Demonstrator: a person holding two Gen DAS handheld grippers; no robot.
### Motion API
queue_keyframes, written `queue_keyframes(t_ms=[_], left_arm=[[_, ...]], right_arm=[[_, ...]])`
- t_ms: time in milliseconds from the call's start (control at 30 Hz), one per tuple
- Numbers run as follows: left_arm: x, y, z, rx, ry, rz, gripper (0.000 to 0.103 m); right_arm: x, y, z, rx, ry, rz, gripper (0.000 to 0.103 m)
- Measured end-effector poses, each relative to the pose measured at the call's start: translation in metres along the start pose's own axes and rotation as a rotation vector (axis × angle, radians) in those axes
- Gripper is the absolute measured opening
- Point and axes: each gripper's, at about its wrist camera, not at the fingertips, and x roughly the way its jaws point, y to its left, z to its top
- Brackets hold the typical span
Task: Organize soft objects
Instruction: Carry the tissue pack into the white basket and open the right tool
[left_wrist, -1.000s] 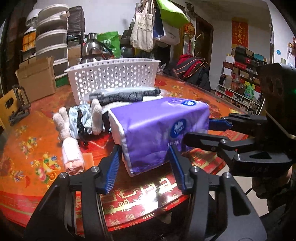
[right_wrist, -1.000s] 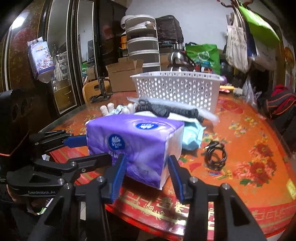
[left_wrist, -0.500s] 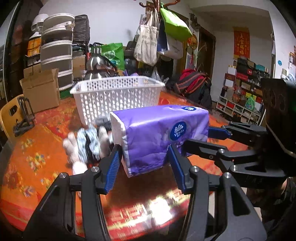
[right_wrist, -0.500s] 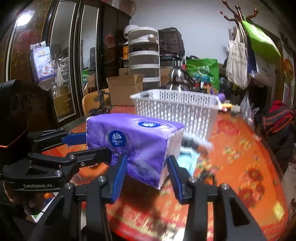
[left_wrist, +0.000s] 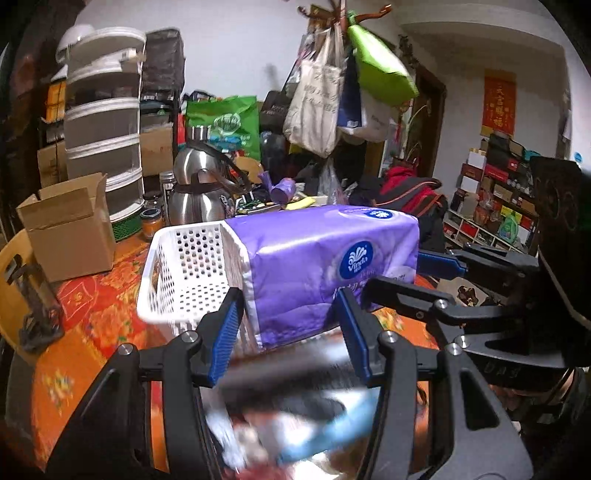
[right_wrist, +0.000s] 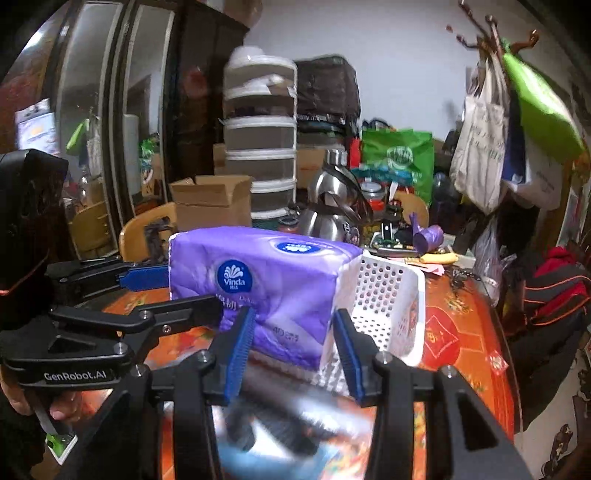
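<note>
Purple, the soft plastic-wrapped pack of tissues (left_wrist: 325, 269) sits clamped at one end between the blue pads of the left gripper (left_wrist: 291, 332), whose jaws stand partly open, as wide as the pack's end, and press its sides; the pack is held in the air just over the near rim of the white perforated plastic basket (left_wrist: 184, 273), which stands on the red and orange flowered tabletop (left_wrist: 85, 332). From the right of this view the black right gripper (left_wrist: 436, 280) reaches in and has the pack's far end. A brown cardboard box (left_wrist: 70, 236) stands near the table's left edge, and a steel kettle (left_wrist: 199, 188) rises behind the basket. Below the pack, dark and pale blue soft things are a smear of blur and cannot be told apart. In the right wrist view the right gripper (right_wrist: 295, 343) pinches the pack (right_wrist: 266, 280) at its near end, jaws likewise part-open and pads against its sides, while the left gripper (right_wrist: 147, 295) comes in from the left and grips the other end; a hand (right_wrist: 44, 402) shows at the lower left, cut off by the edge. The basket (right_wrist: 391, 295) lies just right of and behind the pack, half hidden by it. The kettle (right_wrist: 332, 206) and box (right_wrist: 210, 199) stand behind. Blurred dark things fill the bottom.
</note>
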Motion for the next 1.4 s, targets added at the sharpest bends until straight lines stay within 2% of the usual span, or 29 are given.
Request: queue_keyframes(t_ms=[200,400,567,633,700,767,867,1400], left_arm=[[0.093,0.038,0.047,-0.066,0.134,0.004,0.049],[0.161,0.066,0.051,-0.133,0.236,0.014,0.049],[0.191,0.083,0.041,-0.167,0.273,0.028,0.049],[0.192,0.090,0.038,-0.192,0.273,0.027,0.049],[0.191,0.097,0.038,-0.215,0.259,0.047,0.056],[0.188,0.100,0.037,-0.208,0.255,0.069,0.070],[0.180,0.098,0.037,-0.181,0.241,0.106,0.076],[0.150,0.099,0.027,-0.177,0.220,0.158,0.078]], right_arm=[[0.077,-0.036,0.029,0.059,0.124,0.017,0.043],[0.140,-0.064,0.028,0.129,0.228,0.055,0.042],[0.160,-0.068,0.019,0.145,0.263,0.051,0.042],[0.162,-0.071,0.018,0.169,0.264,0.034,0.042],[0.161,-0.074,0.018,0.181,0.265,0.014,0.048],[0.158,-0.076,0.017,0.180,0.265,-0.003,0.063],[0.153,-0.078,0.015,0.185,0.254,-0.014,0.066],[0.135,-0.061,0.013,0.150,0.231,-0.041,0.066]])
